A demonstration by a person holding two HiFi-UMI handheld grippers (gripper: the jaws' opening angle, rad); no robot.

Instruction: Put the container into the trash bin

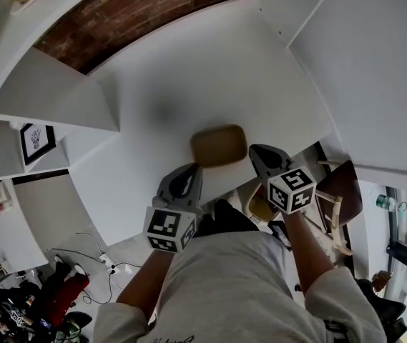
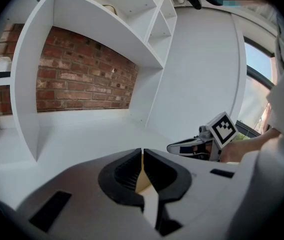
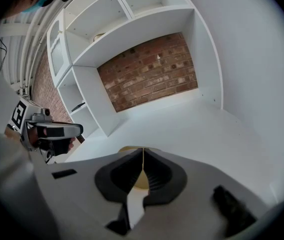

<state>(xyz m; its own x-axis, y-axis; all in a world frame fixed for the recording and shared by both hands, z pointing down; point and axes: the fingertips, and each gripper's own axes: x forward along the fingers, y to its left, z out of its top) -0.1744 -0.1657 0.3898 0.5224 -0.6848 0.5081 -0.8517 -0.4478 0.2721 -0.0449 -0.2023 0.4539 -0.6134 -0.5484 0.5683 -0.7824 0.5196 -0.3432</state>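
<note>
The tan, rounded-rectangular, shallow container lies on the white table, untouched, just ahead of both grippers and between them. The left hand-held gripper is clenched with nothing in it, its jaws meeting at the tips, and the right hand-held gripper is the same. Only a tan sliver shows behind each pair. No trash bin is in view. This looks like the reach before any grasp. The next move likely calls for spreading one pair of jaws, pinching the container's rim, then finding the bin
</note>
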